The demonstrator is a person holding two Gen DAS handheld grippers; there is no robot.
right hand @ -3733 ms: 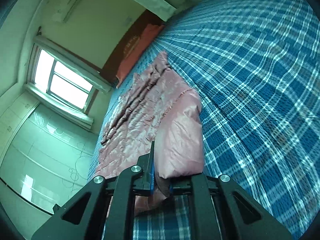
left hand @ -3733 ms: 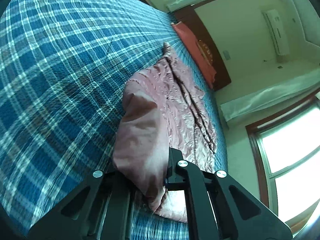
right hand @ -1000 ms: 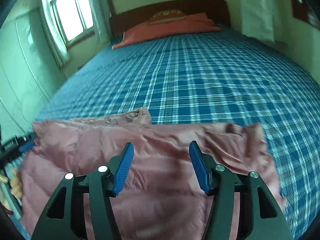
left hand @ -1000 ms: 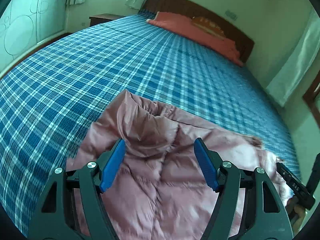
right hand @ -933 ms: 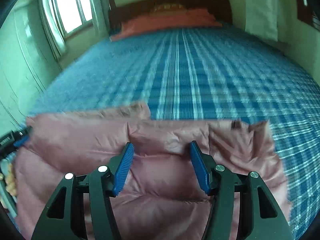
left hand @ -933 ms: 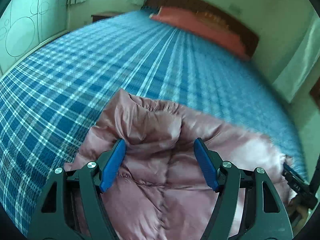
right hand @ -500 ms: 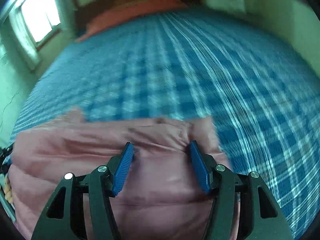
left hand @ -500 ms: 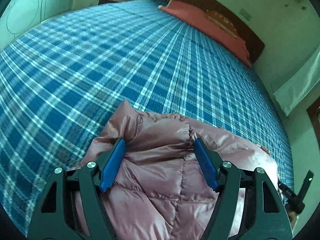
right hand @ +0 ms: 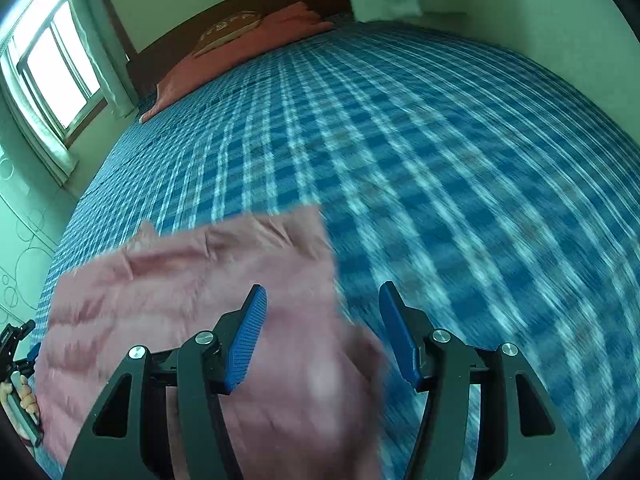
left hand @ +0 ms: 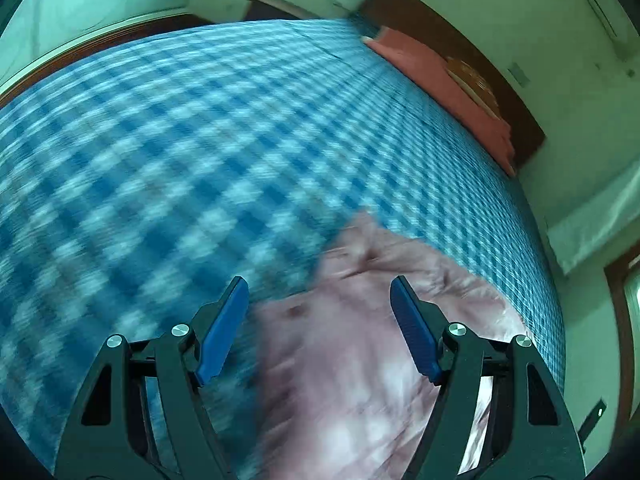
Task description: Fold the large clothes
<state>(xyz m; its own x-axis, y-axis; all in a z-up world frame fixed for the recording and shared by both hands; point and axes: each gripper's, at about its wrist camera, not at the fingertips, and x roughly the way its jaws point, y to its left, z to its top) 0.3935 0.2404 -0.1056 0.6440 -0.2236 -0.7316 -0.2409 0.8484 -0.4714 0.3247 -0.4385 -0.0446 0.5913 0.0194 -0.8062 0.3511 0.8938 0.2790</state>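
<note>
Left wrist view is filled mostly by the bed point(left hand: 200, 152), which is covered with a blue checked sheet and is strongly blurred. A red pillow point(left hand: 452, 88) is laid at the far end, against a dark wooden headboard point(left hand: 500, 92). The pink padded jacket point(left hand: 380, 344) is spread flat on the sheet near the close edge of the bed. It is seen below and to the right of the left gripper point(left hand: 318, 328); its left border passes between the two blue pads, so that one pad is over the sheet and the other over the jacket. The jaws are held wide apart, they have just been opening a little, and nothing is gripped.

From the right wrist view the same jacket point(right hand: 192, 312) is seen to the left. The right gripper point(right hand: 320, 336) is placed over its right border, the left pad above the fabric and the right pad above the bare sheet point(right hand: 460, 184). Its jaws are parted about halfway and nothing is clamped. At the left edge the person's hand point(right hand: 22, 400) on the other gripper's handle is partly seen. No containers are seen.
</note>
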